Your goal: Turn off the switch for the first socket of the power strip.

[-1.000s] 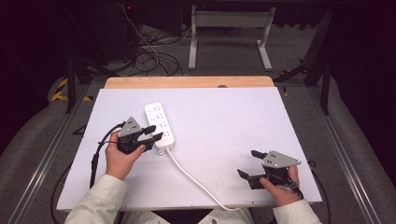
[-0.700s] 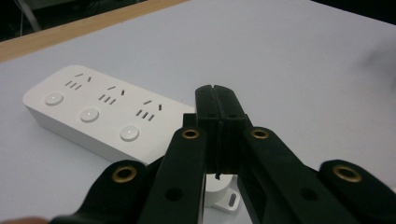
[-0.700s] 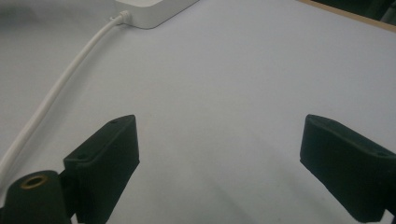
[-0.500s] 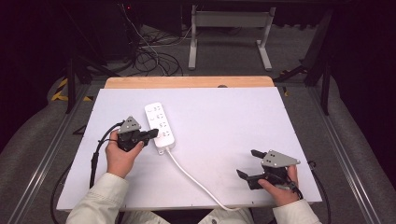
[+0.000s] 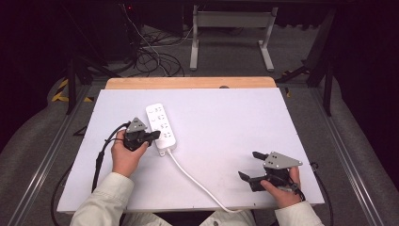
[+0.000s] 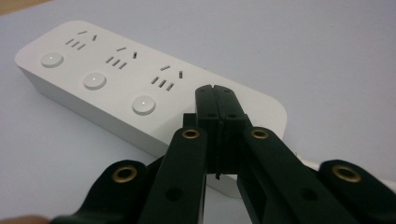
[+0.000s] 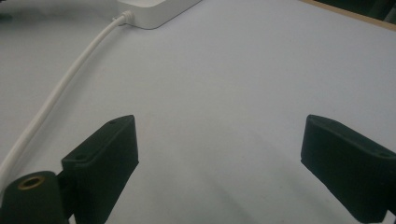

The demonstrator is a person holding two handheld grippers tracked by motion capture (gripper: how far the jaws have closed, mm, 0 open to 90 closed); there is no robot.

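While the white table carries little else, a white power strip lies left of centre, its three outlets and three round buttons facing up, and its white cord runs toward the near edge. At the strip's near left side sits the left gripper, jaws pressed together with nothing between them, tips over the strip's cord end. Well apart, near the table's right front corner, the right gripper is spread wide and empty above bare tabletop.
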